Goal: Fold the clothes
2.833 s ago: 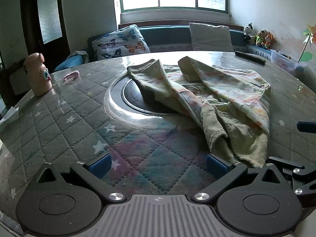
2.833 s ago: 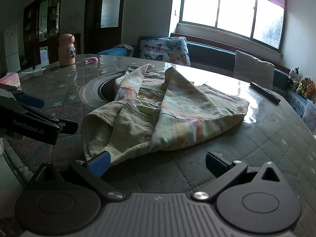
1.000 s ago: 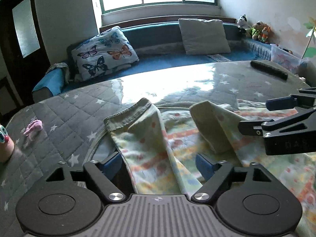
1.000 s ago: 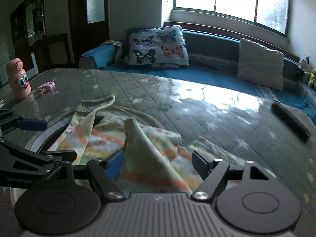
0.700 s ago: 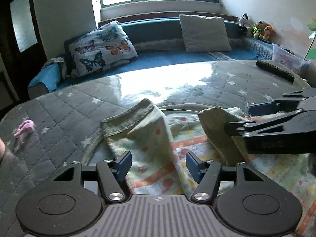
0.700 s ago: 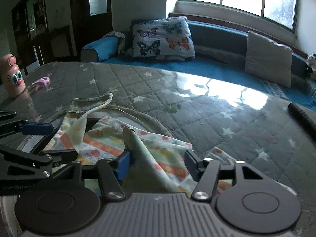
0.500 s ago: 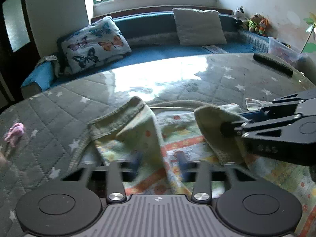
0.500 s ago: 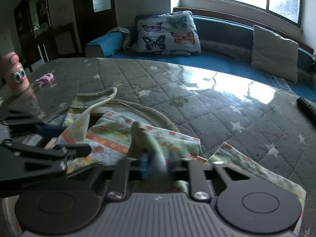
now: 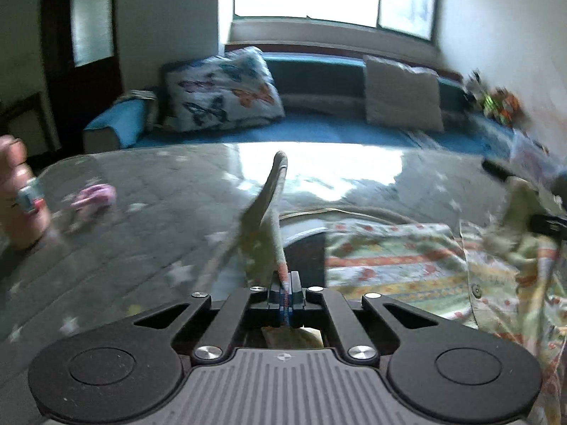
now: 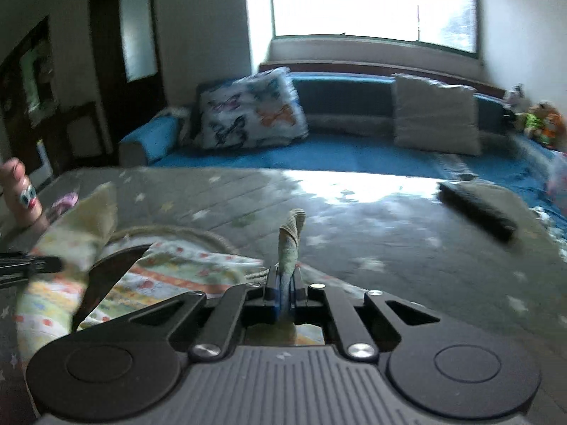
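My left tongs [image 9: 286, 295] are clamped on one cuff of the patterned garment [image 9: 393, 258]; my right tongs [image 10: 283, 295] are clamped on another cuff. The rest lies spread on the quilted table [image 10: 407, 248].

Daylight pours through the big blown-out window [image 10: 372, 3] at the back, throwing white glare across the glossy grey star-quilted tabletop [image 9: 319, 166]. Both views smear with motion blur. Corners go dark and the walls bow at the fisheye edges.
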Demonstrator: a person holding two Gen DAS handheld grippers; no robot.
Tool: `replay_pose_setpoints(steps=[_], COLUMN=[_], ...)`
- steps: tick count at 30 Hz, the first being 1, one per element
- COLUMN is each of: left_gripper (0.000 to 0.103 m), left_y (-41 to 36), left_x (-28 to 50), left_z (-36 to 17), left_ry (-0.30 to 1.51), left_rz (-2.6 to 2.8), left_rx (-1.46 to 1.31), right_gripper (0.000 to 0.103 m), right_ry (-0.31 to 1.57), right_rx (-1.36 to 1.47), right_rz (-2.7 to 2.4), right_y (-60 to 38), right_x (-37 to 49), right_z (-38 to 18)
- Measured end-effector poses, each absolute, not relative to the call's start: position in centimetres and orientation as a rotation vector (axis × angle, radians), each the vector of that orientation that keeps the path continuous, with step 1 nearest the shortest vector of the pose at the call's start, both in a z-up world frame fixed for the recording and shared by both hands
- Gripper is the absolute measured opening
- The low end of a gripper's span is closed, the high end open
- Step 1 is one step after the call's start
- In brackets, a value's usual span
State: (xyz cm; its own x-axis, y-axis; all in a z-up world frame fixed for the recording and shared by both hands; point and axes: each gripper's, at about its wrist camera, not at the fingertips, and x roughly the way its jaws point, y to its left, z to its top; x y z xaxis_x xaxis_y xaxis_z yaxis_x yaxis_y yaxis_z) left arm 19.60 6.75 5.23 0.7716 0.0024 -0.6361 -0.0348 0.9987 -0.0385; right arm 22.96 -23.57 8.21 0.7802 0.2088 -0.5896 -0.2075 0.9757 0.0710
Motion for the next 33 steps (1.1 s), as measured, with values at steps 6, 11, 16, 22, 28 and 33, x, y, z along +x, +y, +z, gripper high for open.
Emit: replay_pose_setpoints(steps=[6, 11, 16, 22, 28, 33], left_gripper=[0.002, 0.002, 0.002, 0.002, 0.006, 0.016], left_y=[10.4, 12.3, 13.7, 15.1, 15.8, 15.9], left_x=[14.3, 9.8, 5.9, 2.1, 0.3, 0.0], left_z=[6.0, 6.1, 5.6, 4.7, 3.8, 3.7], left_ry=[0.658, 0.639, 0.649, 0.684, 0.722, 0.726], left_rz=[0.110, 0.147, 0.183, 0.217, 0.245, 0.258], left_rx=[-0.095, -0.136, -0.175, -0.192, -0.194, -0.172], right_gripper=[0.004, 0.004, 0.004, 0.004, 0.013, 0.021], right_ry=[0.564, 0.536, 0.566, 0.625, 0.693, 0.666], right_rx=[0.066, 0.105, 0.145, 0.229, 0.262, 0.225], right_rz=[0.119, 0.039, -0.032, -0.115, -0.194, -0.296], right_y=[-29.2, -33.3, -36.4, -39.5, -41.2, -42.5], right_x=[18.2, 13.6, 9.7, 5.7, 2.7, 0.4], right_z=[10.1, 10.5, 8.9, 5.7, 3.1, 3.7])
